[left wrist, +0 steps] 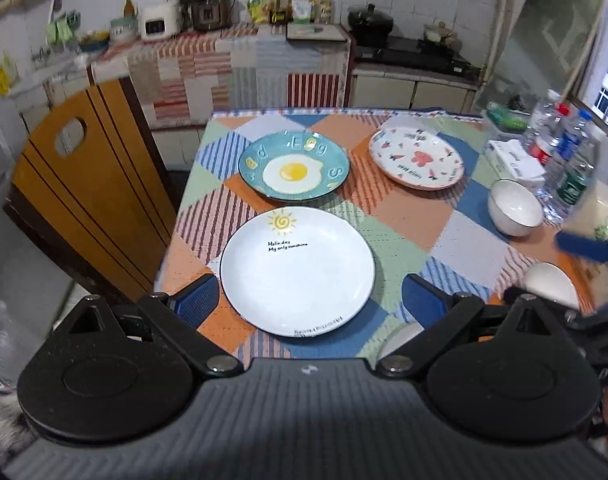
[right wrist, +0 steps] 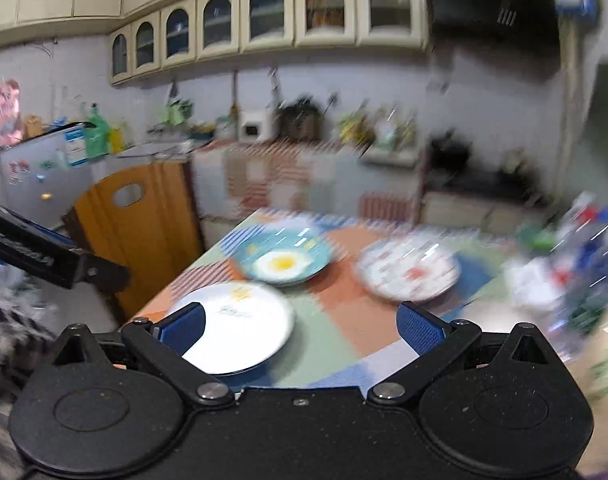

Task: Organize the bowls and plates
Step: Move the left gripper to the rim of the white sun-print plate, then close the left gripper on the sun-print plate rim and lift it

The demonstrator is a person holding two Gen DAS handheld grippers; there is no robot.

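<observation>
A white plate with a sun drawing [left wrist: 298, 270] lies at the near side of the table, between the open fingers of my left gripper [left wrist: 309, 300], which hovers above it, empty. A teal fried-egg plate [left wrist: 294, 166] lies behind it. A white plate with red prints [left wrist: 417, 158] lies at the back right. A white bowl [left wrist: 513, 208] stands at the right, another white bowl [left wrist: 551, 284] nearer. My right gripper [right wrist: 300, 326] is open and empty above the table's near edge; its view is blurred and shows the white plate [right wrist: 240, 326], egg plate [right wrist: 282, 262] and printed plate [right wrist: 409, 272].
The table has a patchwork cloth [left wrist: 403, 216]. Water bottles [left wrist: 563, 152] and a tissue pack [left wrist: 511, 160] stand at the right edge. An orange chair back [left wrist: 88, 184] stands left of the table. A kitchen counter with appliances [left wrist: 208, 8] runs behind.
</observation>
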